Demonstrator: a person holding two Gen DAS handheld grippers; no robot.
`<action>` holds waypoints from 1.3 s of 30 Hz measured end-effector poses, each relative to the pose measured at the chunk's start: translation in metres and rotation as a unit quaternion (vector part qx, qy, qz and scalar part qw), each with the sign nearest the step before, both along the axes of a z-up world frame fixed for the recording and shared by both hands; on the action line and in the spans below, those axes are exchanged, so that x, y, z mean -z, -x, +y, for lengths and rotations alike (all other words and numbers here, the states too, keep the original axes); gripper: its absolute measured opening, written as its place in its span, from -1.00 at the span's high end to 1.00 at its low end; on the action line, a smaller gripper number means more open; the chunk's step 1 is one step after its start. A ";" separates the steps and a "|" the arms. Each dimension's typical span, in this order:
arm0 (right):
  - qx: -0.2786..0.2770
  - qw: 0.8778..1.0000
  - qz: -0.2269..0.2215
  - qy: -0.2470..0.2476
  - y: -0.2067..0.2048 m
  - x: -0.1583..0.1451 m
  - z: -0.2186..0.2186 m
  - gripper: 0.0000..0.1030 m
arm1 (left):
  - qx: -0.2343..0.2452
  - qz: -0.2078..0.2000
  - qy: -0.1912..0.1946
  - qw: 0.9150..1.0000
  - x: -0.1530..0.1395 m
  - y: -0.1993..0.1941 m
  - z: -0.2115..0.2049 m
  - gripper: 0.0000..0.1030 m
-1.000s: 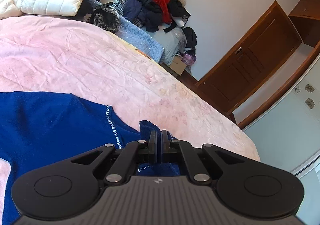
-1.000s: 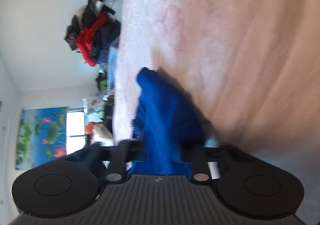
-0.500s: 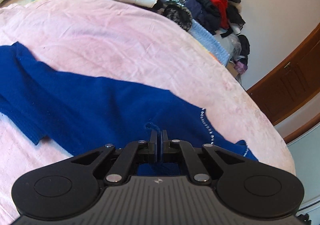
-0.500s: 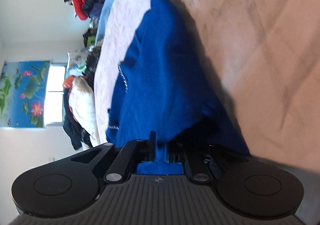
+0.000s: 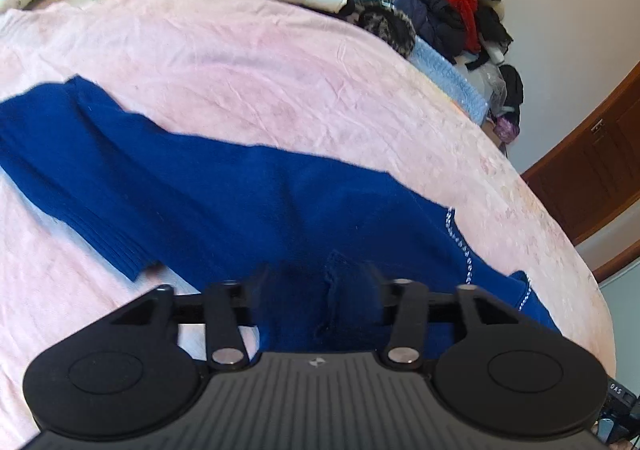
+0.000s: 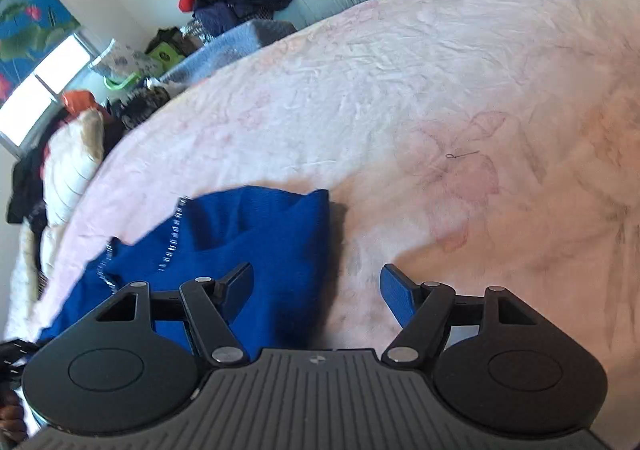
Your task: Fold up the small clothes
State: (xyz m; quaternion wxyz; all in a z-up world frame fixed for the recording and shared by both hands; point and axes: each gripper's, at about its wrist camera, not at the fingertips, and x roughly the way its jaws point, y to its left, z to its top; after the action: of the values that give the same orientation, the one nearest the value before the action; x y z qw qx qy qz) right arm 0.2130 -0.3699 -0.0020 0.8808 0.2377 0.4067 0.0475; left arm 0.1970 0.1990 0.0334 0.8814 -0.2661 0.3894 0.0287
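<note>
Blue sweater released on the pink bedspread

A bunched fold of the blue sweater [image 5: 248,190] is seen between the parted, just-opened jaws of the left gripper [image 5: 316,282], unpressed. The right gripper [image 6: 316,282], its jaws likewise just opened, holds nothing; the sweater lies under its left finger on the bedspread [image 6: 460,98].

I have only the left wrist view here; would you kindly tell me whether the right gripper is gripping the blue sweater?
Observer: No. The right gripper has just been opening its jaws and nothing is pinched between them. The blue sweater lies on the bed, partly beneath one finger.
Operator: Thank you. What lies ahead of that gripper?
Observer: Bare pink bedspread, with a small dark thread lying on it.
Operator: Is the sweater flat at that end?
Observer: No, it is bunched into folds there, and its sparkly trim runs across them.
</note>
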 end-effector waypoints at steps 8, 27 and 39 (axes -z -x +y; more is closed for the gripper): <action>-0.046 0.999 -0.019 -0.016 -0.025 0.015 0.019 0.82 | 0.046 -0.062 -0.020 0.997 -0.012 0.006 -0.040 -0.41; -0.130 0.988 -0.088 -0.004 -0.068 -0.039 0.031 0.28 | 0.116 -0.105 -0.129 0.979 0.055 0.008 -0.096 -1.00; -0.334 0.937 0.016 0.105 -0.168 -0.006 0.135 0.44 | 0.113 -0.108 -0.122 0.980 0.055 0.010 -0.095 -1.00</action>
State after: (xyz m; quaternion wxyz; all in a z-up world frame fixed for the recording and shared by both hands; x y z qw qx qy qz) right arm 0.3811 -0.2353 0.0043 0.8276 -0.0053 0.4792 0.2921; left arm 0.1871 0.1043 -0.0216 0.9417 -0.1124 0.3127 -0.0531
